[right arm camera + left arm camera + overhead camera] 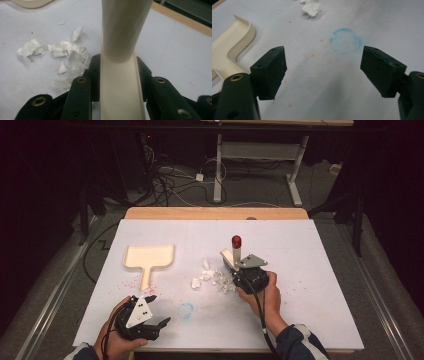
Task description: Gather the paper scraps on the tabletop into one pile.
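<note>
Right claw [239,268] pinching cream brush [235,255] by its handle, just beside paper scraps [212,279]. Left claw [159,312] spread, empty, near dustpan [150,258]. Best: bristles low on tabletop [310,285], short strokes toward dustpan, no scattering.

Dim room; white-topped table [320,270] with wooden far edge; grey floor, tangled cables [170,177], second table's legs [218,170] behind.

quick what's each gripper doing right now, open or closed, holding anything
Left gripper: open, empty, over the white table.
Right gripper: shut on the cream plastic brush with a red-capped handle.
</note>
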The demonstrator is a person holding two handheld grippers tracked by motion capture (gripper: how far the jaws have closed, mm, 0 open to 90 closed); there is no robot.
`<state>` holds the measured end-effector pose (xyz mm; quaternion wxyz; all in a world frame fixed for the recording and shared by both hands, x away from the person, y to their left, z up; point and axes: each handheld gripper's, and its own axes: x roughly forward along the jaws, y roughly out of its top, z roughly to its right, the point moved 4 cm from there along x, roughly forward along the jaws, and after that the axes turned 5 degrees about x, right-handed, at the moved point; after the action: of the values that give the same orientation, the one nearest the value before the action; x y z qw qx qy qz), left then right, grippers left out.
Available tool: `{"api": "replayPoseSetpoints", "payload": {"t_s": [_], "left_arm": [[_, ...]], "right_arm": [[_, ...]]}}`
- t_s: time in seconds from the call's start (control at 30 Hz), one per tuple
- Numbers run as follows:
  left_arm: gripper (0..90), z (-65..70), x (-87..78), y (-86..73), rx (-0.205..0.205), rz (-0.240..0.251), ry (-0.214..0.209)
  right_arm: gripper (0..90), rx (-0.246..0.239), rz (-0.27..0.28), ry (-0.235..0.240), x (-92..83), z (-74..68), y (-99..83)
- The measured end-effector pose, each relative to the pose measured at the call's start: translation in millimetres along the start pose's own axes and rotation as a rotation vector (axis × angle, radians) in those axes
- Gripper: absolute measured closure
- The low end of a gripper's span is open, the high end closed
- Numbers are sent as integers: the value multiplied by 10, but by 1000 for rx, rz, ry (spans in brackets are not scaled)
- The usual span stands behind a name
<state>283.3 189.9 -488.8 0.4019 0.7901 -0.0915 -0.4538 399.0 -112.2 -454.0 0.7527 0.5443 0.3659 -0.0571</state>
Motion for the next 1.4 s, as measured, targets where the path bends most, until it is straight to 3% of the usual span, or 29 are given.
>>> {"api": "replayPoseSetpoints", "payload": {"t_s": [0.13, 0.23, 0.3, 0.43, 0.57, 0.67, 0.73, 0.83, 0.97, 1.2, 1.4], "left_arm": [[206, -22, -18, -1, -2, 0, 11], [206, -47, -34, -18, -11, -4, 26], [206, -73, -55, -33, -23, -1, 36], [206, -121, -124, -60, -58, 9, 53], [206, -164, -163, -84, -80, 15, 68], [206, -175, -168, -87, -68, 20, 74], [206, -156, -167, -94, -74, 14, 66], [206, -157, -166, -108, -70, 12, 57], [206, -158, -164, -115, -76, 13, 49], [206, -135, -130, -108, -54, 7, 37], [206, -116, -109, -108, -52, -5, 26]], "right_arm": [[673, 43, 37, 8, -73, 71, 62], [673, 86, 76, 59, -161, 64, 139], [673, 119, 103, 116, -215, 15, 199], [673, 162, 141, 216, -278, -197, 311], [674, 196, 143, 322, -214, -545, 387], [673, 179, 126, 347, -48, -799, 397], [674, 199, 91, 356, 111, -909, 361], [674, 228, 53, 341, 314, -990, 303], [674, 258, 54, 289, 479, -951, 343], [674, 317, 53, 188, 628, -710, 400], [673, 369, 50, 128, 553, -442, 299]]}}
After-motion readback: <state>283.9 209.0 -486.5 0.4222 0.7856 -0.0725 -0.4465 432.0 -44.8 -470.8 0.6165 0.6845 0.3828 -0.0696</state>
